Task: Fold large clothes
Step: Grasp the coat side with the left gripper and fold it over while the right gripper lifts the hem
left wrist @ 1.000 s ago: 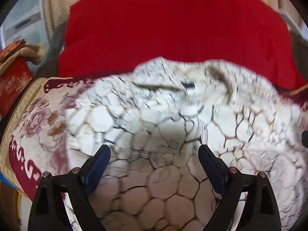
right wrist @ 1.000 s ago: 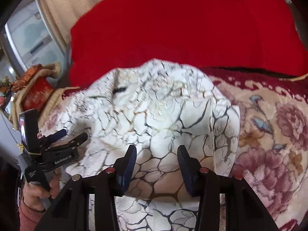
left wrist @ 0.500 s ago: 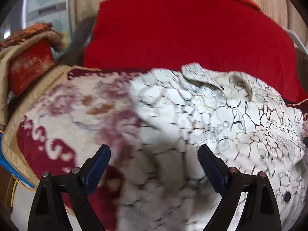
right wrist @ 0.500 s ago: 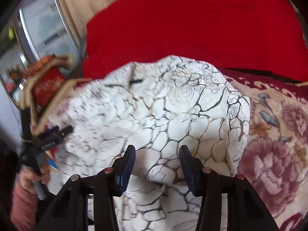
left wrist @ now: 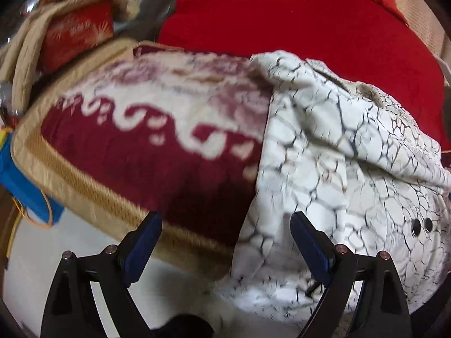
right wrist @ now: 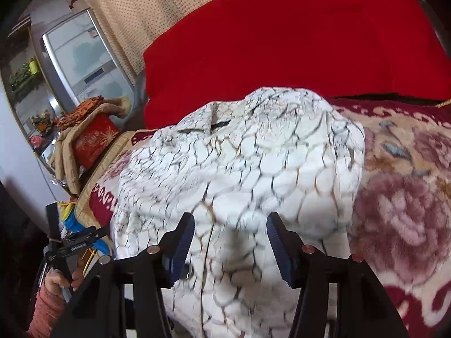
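A white jacket with a dark crackle pattern [right wrist: 253, 169] lies crumpled on a floral blanket [right wrist: 400, 197]; its collar points toward the red bedding. In the left wrist view the jacket [left wrist: 338, 174] fills the right side and its hem hangs over the blanket's edge. My left gripper [left wrist: 225, 245] is open and empty, at the blanket's front edge, left of the jacket. It also shows in the right wrist view [right wrist: 73, 242]. My right gripper [right wrist: 229, 242] is open just above the jacket's front.
A red quilt [left wrist: 296, 19] lies behind the jacket. A red box under a beige cloth [left wrist: 76, 31] stands at the far left. A blue item [left wrist: 22, 191] hangs at the blanket's left edge. A fridge [right wrist: 81, 62] and curtain [right wrist: 157, 5] stand behind.
My left gripper has swung left off the jacket to the blanket's edge. My right gripper has opened wider and stays over the jacket.
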The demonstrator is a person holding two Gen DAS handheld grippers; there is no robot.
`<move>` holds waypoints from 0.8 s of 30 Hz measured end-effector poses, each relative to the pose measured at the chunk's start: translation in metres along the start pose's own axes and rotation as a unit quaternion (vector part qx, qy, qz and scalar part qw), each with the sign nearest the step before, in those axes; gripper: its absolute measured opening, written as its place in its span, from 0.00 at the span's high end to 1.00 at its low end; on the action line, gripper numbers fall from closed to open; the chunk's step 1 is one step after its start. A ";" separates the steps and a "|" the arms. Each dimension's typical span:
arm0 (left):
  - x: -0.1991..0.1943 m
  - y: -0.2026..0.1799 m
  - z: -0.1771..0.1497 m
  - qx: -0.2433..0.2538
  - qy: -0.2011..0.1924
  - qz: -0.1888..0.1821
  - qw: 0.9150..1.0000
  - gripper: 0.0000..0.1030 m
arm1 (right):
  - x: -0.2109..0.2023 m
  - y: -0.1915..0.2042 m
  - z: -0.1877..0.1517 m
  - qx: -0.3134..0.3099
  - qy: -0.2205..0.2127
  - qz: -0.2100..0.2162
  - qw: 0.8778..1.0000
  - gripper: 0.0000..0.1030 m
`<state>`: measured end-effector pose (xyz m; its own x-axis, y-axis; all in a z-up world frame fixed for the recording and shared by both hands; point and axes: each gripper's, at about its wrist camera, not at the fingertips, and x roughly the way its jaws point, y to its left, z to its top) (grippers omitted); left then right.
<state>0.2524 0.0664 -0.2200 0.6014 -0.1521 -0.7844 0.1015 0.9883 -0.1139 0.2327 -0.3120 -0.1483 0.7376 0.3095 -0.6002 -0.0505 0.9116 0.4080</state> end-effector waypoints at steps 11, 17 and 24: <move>0.006 -0.027 -0.025 0.068 0.021 -0.029 0.997 0.10 | -0.066 -0.004 -0.100 -0.036 0.112 -0.017 0.993 0.27; -0.002 -0.035 -0.019 0.072 0.005 -0.043 0.996 0.10 | -0.029 -0.015 -0.139 -0.023 0.209 -0.052 0.976 0.25; -0.001 -0.021 -0.016 0.044 0.009 -0.050 0.998 0.10 | 0.043 -0.026 -0.166 0.035 0.250 -0.053 0.966 0.34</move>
<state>0.2375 0.0455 -0.2267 0.5710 -0.2484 -0.7825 0.2291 0.9635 -0.1386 0.1544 -0.2773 -0.2986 0.3170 0.3242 -0.8913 0.0655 0.9300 0.3616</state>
